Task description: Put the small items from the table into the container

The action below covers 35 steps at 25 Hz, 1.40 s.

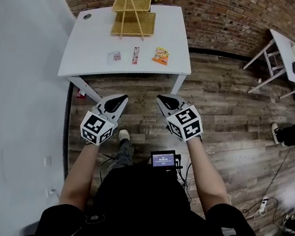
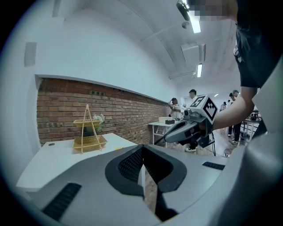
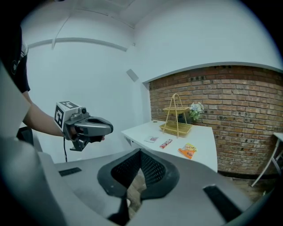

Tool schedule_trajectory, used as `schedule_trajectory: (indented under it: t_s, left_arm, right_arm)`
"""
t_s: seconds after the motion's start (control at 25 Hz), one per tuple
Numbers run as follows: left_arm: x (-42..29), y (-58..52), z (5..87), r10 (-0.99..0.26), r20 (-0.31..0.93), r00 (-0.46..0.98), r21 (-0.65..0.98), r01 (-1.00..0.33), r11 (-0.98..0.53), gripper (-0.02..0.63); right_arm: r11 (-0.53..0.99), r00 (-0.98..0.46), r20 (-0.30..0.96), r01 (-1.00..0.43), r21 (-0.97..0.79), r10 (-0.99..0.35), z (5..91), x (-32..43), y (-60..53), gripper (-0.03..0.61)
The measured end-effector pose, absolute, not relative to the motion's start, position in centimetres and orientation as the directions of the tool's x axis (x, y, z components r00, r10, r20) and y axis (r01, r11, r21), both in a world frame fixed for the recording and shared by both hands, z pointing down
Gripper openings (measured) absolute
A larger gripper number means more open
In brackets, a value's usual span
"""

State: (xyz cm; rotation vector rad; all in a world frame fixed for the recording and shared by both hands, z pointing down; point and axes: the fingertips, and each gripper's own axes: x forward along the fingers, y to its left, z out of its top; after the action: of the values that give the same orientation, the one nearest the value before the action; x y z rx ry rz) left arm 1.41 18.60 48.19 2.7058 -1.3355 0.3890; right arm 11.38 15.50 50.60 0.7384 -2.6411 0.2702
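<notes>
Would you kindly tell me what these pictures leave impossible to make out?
Print on the white packet, red stick packet and orange packet: too small in the head and right gripper views.
Those packets in the left gripper view: mostly hidden behind the left gripper itself.
The dark disc on the table corner: too small to identify.

basket on table, rear | before it: sachet left, bar middle, bag right

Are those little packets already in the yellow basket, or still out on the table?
Still out: the white packet, red stick and orange packet lie on the table, short of the basket.
</notes>
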Motion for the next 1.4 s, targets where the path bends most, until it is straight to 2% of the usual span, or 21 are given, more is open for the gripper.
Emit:
schedule_trajectory:
  t_s: [0.44,0.92,1.4]
  left_arm:
    - [-2.7,11.0,49.5,-0.714,0.255,0.652,0.002,-0.738,-0.674,0.009]
    - [-9.0,3.8,50.8,-0.633,0.291,0.717,0.039,-0.67,-0.741,0.009]
    - [-8.9,-0.1,53.2,-0.639,0.315,0.701,0.091,-0.693,-0.715,0.009]
  right_arm:
    - [0.808,-0.75,0.448,-0.581,-0.093,-0.488,51.7,6.8,8.1,0.014]
    - [0.741,-0.694,0.472,-0.661,-0.12,-0.543,51.8,0.9,1.4,0.014]
    - [0.759,-0.711,0.493,-0.635,-0.144,-0.502,53.5,0.3,-2.8,0.014]
